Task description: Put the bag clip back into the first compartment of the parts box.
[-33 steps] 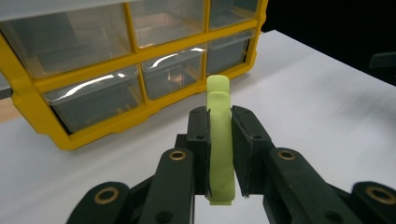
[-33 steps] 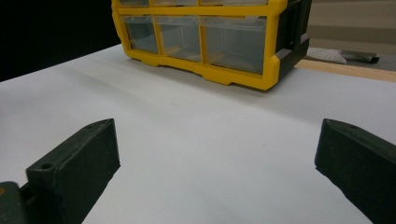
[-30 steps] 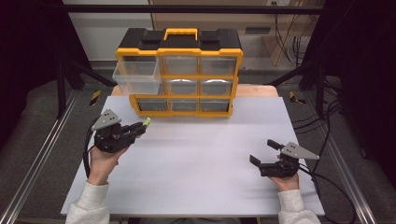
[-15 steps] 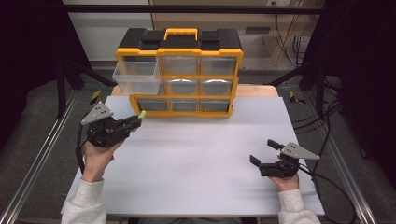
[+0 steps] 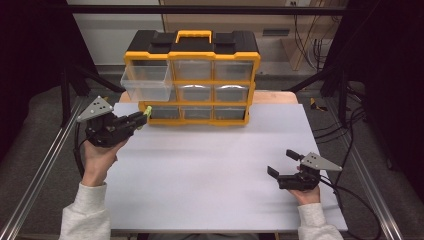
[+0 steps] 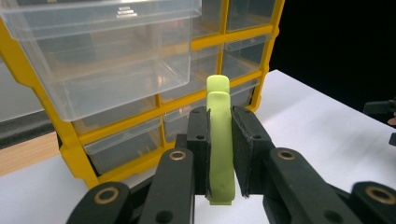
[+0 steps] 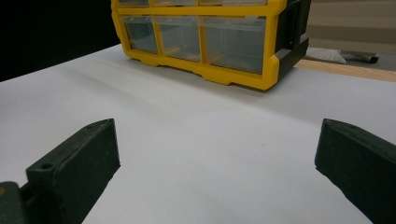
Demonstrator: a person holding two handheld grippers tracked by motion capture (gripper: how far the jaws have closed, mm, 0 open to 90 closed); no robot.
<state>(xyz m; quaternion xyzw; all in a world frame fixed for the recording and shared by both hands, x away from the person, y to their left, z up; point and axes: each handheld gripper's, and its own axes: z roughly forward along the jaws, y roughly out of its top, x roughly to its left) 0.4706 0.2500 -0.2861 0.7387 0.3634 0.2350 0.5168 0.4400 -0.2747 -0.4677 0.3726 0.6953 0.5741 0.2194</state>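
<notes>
Lime-green clip (image 6: 219, 140) clamped between the two black pads of the left gripper (image 6: 219, 156), standing on edge, its far end poking out past the pad tips; in the high view it shows as a small green tip (image 5: 147, 110) at the gripper's front, just beside the lower left corner of the yellow drawer organizer (image 5: 192, 77), above the table's far left corner region; whether it touches the organizer cannot be told; left gripper (image 5: 137, 119) held in the left hand (image 5: 97, 157), lifted off the table, pointing toward the organizer's left column; pulled-out clear drawer (image 5: 145, 82) at the organizer's top left sticks out toward the near side, directly above and ahead of the clip, looks empty in the left gripper view (image 6: 107, 56); other drawers pushed in; organizer sits at the table's far edge, roughly centred, black top with yellow handle; right gripper (image 5: 283, 164) rests low near the table's near right corner, jaws wide apart with only bare white table (image 5: 200, 170) between them; right gripper view confirms the gap, organizer (image 7: 210, 32) well ahead of it.
</notes>
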